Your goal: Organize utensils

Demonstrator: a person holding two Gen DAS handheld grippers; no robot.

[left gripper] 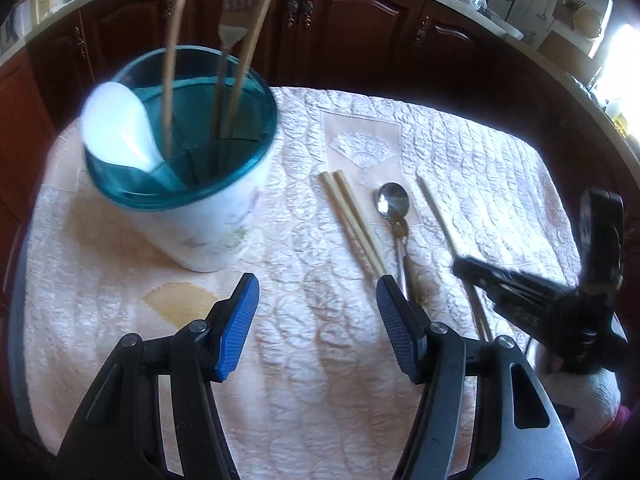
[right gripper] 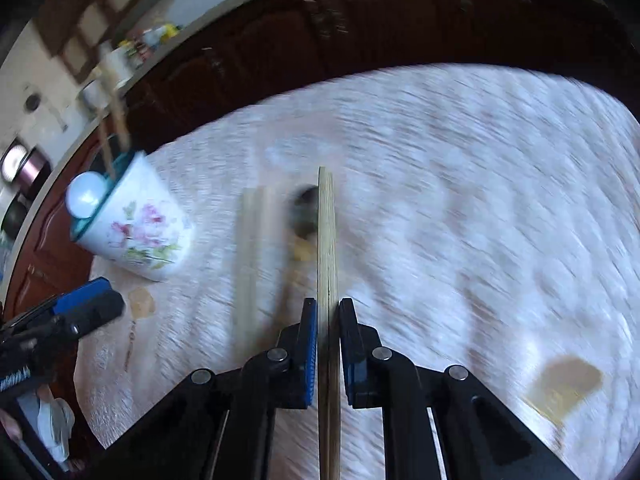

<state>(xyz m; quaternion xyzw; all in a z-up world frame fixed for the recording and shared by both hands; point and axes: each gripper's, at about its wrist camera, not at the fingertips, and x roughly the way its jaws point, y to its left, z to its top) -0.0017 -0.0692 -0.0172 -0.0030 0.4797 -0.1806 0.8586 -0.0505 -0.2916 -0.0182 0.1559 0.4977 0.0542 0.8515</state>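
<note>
Blue-padded jaws of the right gripper (right gripper: 328,312) pinched a single chopstick (right gripper: 326,232) over the quilted cloth (right gripper: 460,200); the left gripper (left gripper: 318,292) hung wide open, empty, near the floral holder (left gripper: 208,216). Two chopsticks (left gripper: 352,220) and a spoon (left gripper: 392,204) lay between; no writing readable

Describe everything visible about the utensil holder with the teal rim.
The utensil holder is a white, ceramic-looking cup with pink flowers and green leaves painted on its side, topped by a translucent teal insert with dividers. It stands upright on the quilted tablecloth, to the left of the loose utensils. Inside stand two chopsticks, a fork and a white spoon leaning over the rim. No claw touches it.
</note>
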